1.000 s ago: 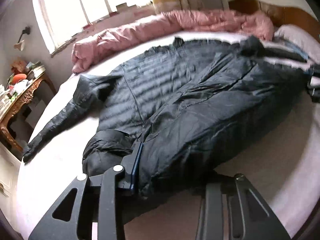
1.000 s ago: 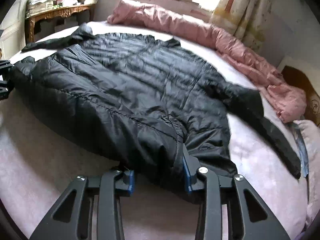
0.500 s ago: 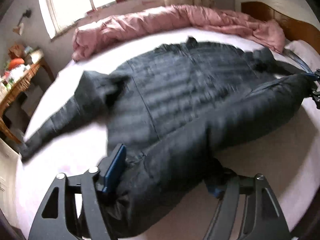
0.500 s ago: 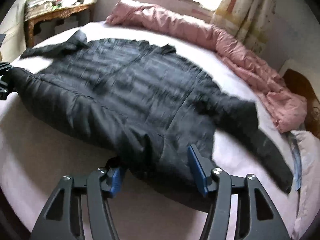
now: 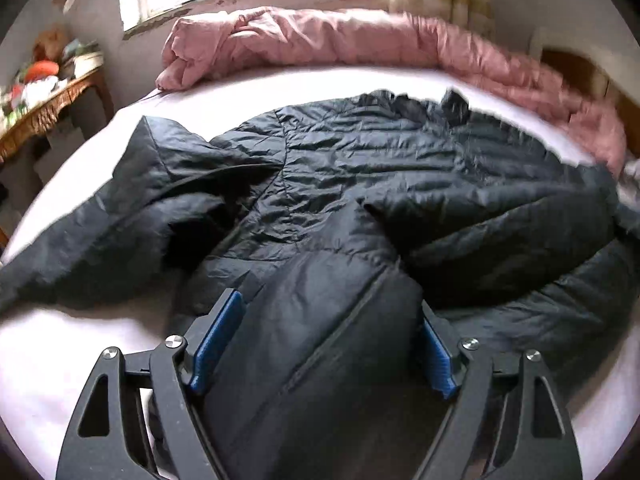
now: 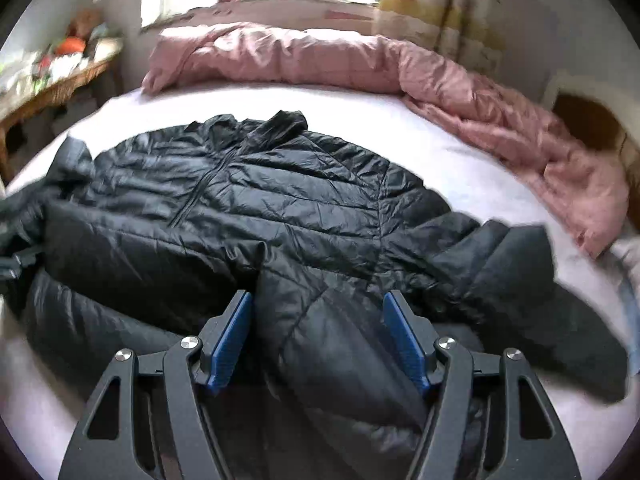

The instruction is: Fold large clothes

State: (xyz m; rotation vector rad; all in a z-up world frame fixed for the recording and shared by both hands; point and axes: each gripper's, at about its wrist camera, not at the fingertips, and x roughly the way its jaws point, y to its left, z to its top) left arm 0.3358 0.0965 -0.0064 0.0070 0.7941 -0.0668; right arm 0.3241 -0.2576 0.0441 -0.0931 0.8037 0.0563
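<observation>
A black quilted puffer jacket (image 5: 380,168) lies spread on the bed, collar toward the window and sleeves out to both sides. Its lower part is folded up over the body. In the left wrist view my left gripper (image 5: 328,308) has its jaws opening, and a puffy fold of the hem fills the gap between the blue pads (image 5: 218,336). In the right wrist view the same jacket (image 6: 280,200) shows. My right gripper (image 6: 317,298) is also opening, with a hem fold lying loose between its pads (image 6: 232,336).
The pale bed sheet (image 5: 80,340) shows around the jacket. A bunched pink duvet (image 5: 320,40) runs along the far side under the window. A cluttered wooden side table (image 5: 44,108) stands at the left. A wooden headboard (image 6: 592,120) is at the right.
Both grippers carried the jacket's hem across the bed toward the collar, doubling the lower part over the body. Both pairs of jaws have widened from a tight pinch on the fabric.
</observation>
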